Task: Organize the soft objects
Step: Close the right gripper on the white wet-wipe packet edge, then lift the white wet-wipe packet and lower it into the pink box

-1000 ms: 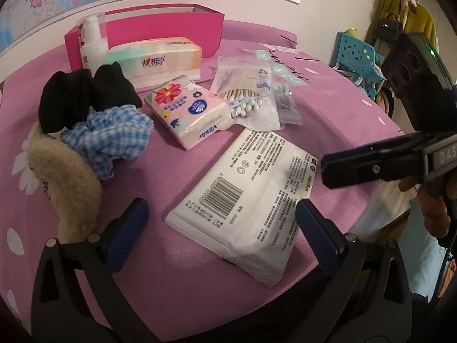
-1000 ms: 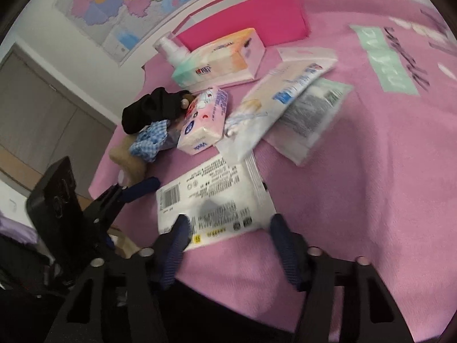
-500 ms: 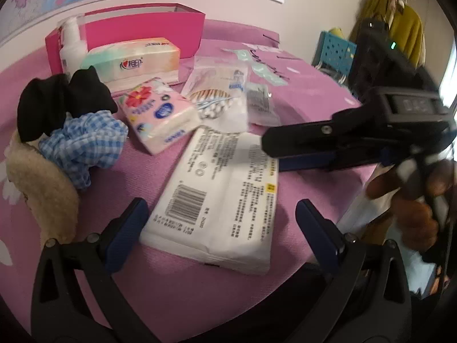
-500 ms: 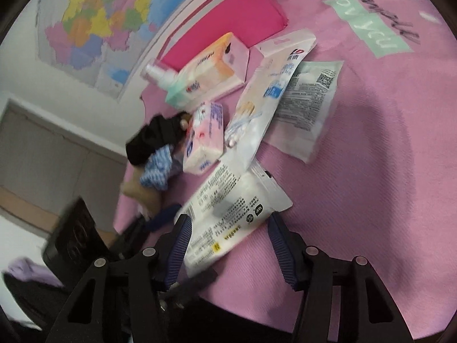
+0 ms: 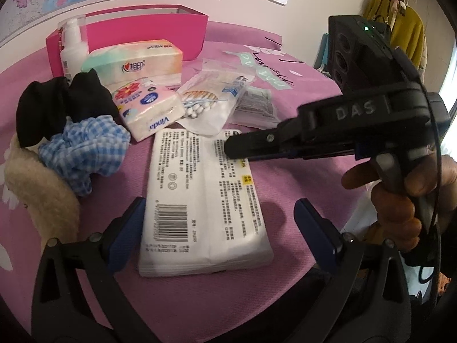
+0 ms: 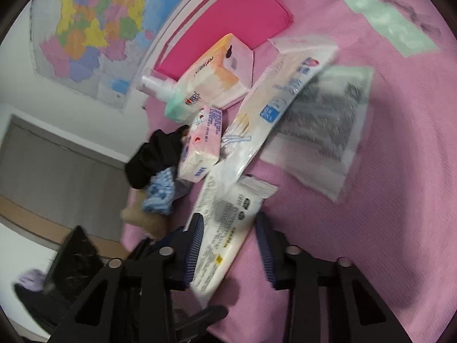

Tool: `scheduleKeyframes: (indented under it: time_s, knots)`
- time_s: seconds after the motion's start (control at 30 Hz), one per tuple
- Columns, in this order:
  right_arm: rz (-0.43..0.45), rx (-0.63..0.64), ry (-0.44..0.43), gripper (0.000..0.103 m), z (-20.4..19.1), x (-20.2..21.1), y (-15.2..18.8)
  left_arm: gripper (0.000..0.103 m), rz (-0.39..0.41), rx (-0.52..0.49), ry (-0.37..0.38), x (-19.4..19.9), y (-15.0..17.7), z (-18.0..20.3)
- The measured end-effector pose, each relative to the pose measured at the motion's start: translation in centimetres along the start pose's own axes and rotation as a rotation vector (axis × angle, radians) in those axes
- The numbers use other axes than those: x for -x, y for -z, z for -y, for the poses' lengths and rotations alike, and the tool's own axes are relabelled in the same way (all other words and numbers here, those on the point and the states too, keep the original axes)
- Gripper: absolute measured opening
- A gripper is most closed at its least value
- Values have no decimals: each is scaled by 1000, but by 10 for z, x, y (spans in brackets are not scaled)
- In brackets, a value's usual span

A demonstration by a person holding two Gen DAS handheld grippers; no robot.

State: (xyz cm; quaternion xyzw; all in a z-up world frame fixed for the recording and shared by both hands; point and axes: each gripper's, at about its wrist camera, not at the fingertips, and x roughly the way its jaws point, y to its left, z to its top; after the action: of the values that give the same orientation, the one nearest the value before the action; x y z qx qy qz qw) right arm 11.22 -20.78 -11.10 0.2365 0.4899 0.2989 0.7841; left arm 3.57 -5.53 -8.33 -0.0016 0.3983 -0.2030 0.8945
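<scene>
A pink cloth (image 5: 200, 300) covers the desk below a wall map (image 6: 94, 28). The right gripper (image 6: 228, 237), its jaws just closing, straddles the white pack (image 5: 200, 200) without pinching it; the left gripper (image 5: 220, 228) gapes open.

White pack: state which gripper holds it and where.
The right gripper has just been closing its jaws around the far corner of the white pack; firm contact cannot be told. The left gripper holds nothing.

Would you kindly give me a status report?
Left gripper open. Right gripper closing around white wipes pack, not yet pinched. Cotton swab bag overlaps its far end.
</scene>
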Motion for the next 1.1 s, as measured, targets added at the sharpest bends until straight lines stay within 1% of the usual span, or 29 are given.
scheduleKeyframes:
  time_s: [0.03,0.07,0.17,0.33,0.4,0.43,0.5,0.57,0.67,0.73,0.77,0.83,0.9,1.03,1.1]
  knots:
    - [-1,19,37,18,-2,-3,-2,97,-1,3,-7,0,-1,-1]
    - [-1,27,38,17,-2,-4,-2,94,1,12,-21,2,-2,-4]
    - [0,31,34,17,-2,-4,-3,94,7,54,-54,6,-2,-19]
    - [12,22,-11,14,0,-1,-1,94,-6,68,-2,8,-3,-28]
    - [17,38,-30,13,-3,0,-1,102,-8,83,22,8,-3,-30]
    - [22,47,-38,13,-6,0,-1,103,-9,94,34,7,-3,-31]
    - [33,69,-51,12,-10,4,0,103,-13,91,14,6,-3,-27]
    - [39,82,-56,12,-14,5,0,103,-26,59,-34,2,-5,-19]
    - [41,106,-50,12,-21,4,1,103,-30,26,-82,-4,-6,-11]
    - [43,120,-52,12,-27,3,2,82,-19,31,-87,-2,-8,-11]
    - [43,126,-51,12,-29,3,2,78,-19,41,-86,-1,-10,-13]
    - [50,136,-39,12,-32,4,2,77,-21,51,-76,1,-11,-16]
    - [53,140,-39,12,-33,5,2,77,-23,44,-88,1,-10,-14]
    - [58,158,-29,12,-36,8,3,77,-21,40,-85,5,-11,-12]
    - [63,163,-30,11,-38,11,3,77,-9,27,-90,11,-14,-9]
